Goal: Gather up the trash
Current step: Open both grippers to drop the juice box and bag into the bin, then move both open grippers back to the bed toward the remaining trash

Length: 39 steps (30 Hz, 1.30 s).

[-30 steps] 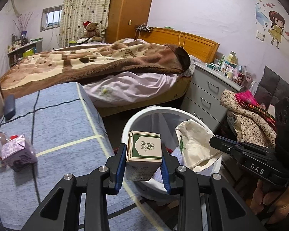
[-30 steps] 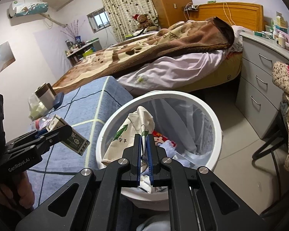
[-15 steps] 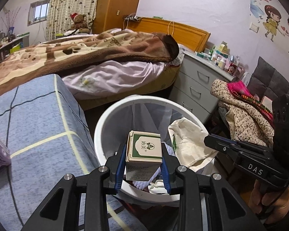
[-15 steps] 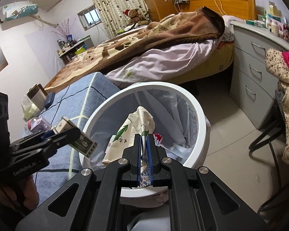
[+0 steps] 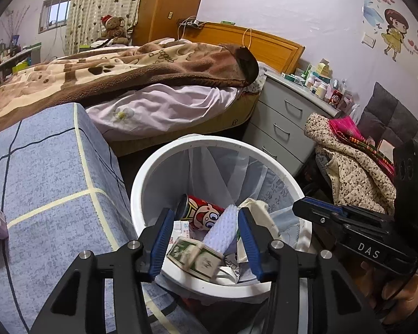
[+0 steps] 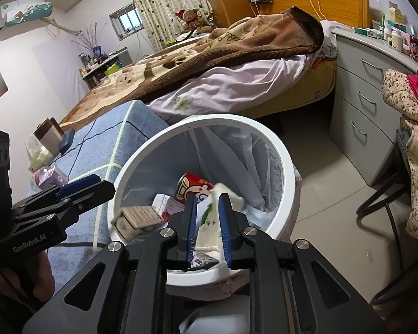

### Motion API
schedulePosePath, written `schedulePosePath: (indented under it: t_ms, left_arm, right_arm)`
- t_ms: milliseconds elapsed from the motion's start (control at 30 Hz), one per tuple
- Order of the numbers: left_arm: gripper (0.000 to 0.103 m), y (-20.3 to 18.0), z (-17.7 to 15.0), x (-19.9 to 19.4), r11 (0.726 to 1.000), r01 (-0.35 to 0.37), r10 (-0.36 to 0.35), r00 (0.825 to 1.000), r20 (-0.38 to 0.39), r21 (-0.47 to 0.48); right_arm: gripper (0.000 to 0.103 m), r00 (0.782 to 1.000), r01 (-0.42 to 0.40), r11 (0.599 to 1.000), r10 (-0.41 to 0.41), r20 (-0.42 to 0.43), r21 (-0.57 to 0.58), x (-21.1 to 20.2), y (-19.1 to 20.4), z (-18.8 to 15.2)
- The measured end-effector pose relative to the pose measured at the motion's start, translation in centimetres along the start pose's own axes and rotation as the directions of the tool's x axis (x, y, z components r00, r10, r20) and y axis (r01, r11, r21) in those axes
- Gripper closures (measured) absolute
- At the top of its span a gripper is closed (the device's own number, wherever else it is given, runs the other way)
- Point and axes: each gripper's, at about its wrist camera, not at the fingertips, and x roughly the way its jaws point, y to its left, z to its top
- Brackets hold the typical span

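- Step in hand, as I judge it: dropping both pieces of trash into the bin. To do it well, keep both claws over the bin mouth until each piece has fallen clear inside, and do not pull away sideways with the wrapper clinging to a pad.
- Left claw [image 5: 206, 240]: its jaws have just been opening and stand spread with nothing between the pads. The carton [image 5: 195, 258] it let go is blurred, just below and ahead of the fingertips, inside the bin rim, touching neither pad.
- Right claw [image 6: 207, 228]: its jaws have just been opening a little and stand narrowly apart. The white wrapper [image 6: 209, 222] with green print hangs between the pads; whether they still press it I cannot tell, but it looks slack and about to slip.
- In the right view the carton [image 6: 136, 220] tumbles just left of the right claw, near the rim.
- Bin [image 5: 164, 161]: white, lined with a bag, right under both claws. Beyond the fingertips inside it lie a red can [image 5: 203, 213] and a pale sponge-like piece [image 5: 223, 228].
- Left of the bin, a blue checked cover [image 5: 50, 183]; a pink pack [image 6: 51, 178] lies on it, well apart from the claws, likely trash yet to collect.
- Far beyond: the bed [image 5: 142, 83].
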Motion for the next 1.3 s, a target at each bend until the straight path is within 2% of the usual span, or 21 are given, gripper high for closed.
schedulePosePath:
  t_ms: [100, 267, 300, 667, 1300]
  left_arm:
    - [0.055, 0.4, 0.0, -0.7, 1.000, -0.013, 0.013, 1.000, 0.010, -0.008]
    - [0.055, 1.1, -0.4, -2.0, 0.999, -0.046, 0.046, 0.999, 0.021, -0.024]
    - [0.055, 1.4, -0.5, -2.2, 0.998, -0.050, 0.050, 0.999, 0.020, -0.030]
    - [0.055, 3.6, -2.7, -6.2, 0.992, -0.089, 0.093, 0.995, 0.046, -0.084]
    - [0.055, 6.7, -6.7, -11.9, 0.971, -0.203, 0.215, 0.973, 0.083, -0.128]
  right_arm:
    - [0.084, 1.000, -0.002, 1.000, 0.002, 0.008, -0.006, -0.3, 0.3, 0.2]
    - [0.068, 1.000, -0.012, 1.000, 0.013, 0.016, -0.024, -0.7, 1.3, 0.2]
    - [0.067, 1.000, -0.015, 0.999, 0.016, 0.014, -0.029, -0.8, 1.6, 0.1]
    - [0.067, 0.999, -0.053, 0.992, 0.054, -0.001, -0.118, -1.5, 5.0, -0.3]
    - [0.067, 0.990, -0.138, 0.962, 0.143, 0.005, -0.238, -2.2, 9.4, -1.5]
